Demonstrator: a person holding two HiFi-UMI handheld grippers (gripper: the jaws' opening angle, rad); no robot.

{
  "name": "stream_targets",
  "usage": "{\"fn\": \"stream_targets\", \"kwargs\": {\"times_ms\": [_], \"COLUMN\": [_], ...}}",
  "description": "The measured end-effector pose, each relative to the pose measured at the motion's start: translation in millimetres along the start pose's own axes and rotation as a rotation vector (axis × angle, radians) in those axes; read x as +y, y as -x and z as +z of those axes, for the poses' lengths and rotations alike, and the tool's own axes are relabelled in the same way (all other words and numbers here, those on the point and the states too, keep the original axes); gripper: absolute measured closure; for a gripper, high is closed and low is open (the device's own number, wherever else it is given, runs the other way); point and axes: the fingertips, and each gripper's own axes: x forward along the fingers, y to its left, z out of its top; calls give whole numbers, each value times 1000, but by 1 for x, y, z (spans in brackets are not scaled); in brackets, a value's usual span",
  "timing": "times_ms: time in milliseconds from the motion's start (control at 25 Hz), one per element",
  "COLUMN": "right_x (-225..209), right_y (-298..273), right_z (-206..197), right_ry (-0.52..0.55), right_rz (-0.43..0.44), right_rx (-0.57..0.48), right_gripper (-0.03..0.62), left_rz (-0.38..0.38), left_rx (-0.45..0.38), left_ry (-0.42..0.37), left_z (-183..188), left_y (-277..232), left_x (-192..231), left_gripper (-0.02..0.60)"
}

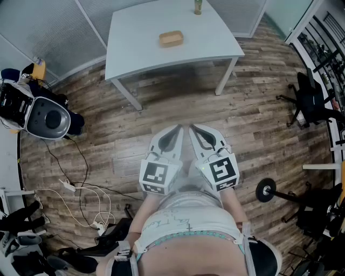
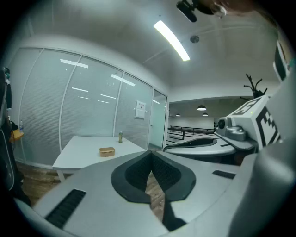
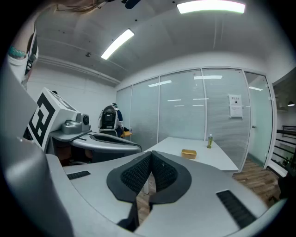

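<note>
I hold both grippers side by side close to my body, above the wooden floor, well short of the white table [image 1: 135, 40]. My left gripper [image 1: 178, 128] is shut, its dark pads [image 2: 138, 173] meeting at the tips with nothing between them. My right gripper [image 1: 193, 128] is shut too, its pads [image 3: 136, 175] closed on nothing. On the table lie a small tan box [image 1: 171, 39] and, at the far edge, a small green bottle [image 1: 198, 6]. The box [image 2: 107, 152] and bottle [image 2: 120, 136] show ahead in the left gripper view, and the box [image 3: 188, 153] and bottle [image 3: 210, 141] also in the right gripper view.
A grey-and-white machine [image 1: 46, 118] with bags stands at the left. Cables and a power strip [image 1: 70, 186] trail over the floor at lower left. An office chair [image 1: 310, 97] and a weight plate [image 1: 266, 190] stand at the right. Glass partition walls [image 2: 69, 106] run behind the table.
</note>
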Motion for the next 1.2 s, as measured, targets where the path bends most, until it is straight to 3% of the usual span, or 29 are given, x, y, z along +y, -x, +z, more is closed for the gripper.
{"fn": "stream_targets", "kwargs": {"times_ms": [800, 1200], "right_x": [-6, -44], "right_y": [-5, -64], "right_z": [2, 6], "right_ry": [-44, -66], "right_rz": [-22, -3], "right_rx": [-22, -24], "right_gripper": [594, 594], "left_rz": [-3, 18], "left_rx": [-6, -3], "left_ry": [23, 25], "left_z": [0, 9], "left_y": [1, -50], "left_x": [8, 50], "left_gripper": [580, 580]}}
